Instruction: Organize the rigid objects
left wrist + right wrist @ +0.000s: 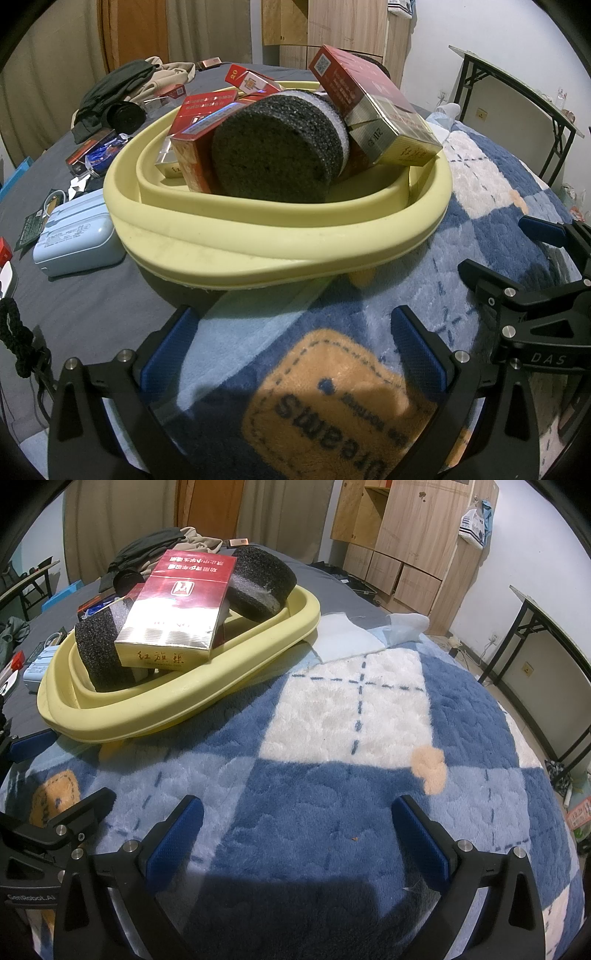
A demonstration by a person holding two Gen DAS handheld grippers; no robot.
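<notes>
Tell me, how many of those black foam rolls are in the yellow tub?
2. One black foam roll lies at the near end of the yellow tub; the other sits at the far end. Boxes could hide more.

Boxes (199,147) partly hidden behind foam roll (277,147); basin (258,236) floor covered; red box (4,251) cut by left edge; label print unreadable.

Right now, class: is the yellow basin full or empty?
Full. The yellow basin is heaped above its rim with red cigarette cartons and dark foam rolls.
</notes>
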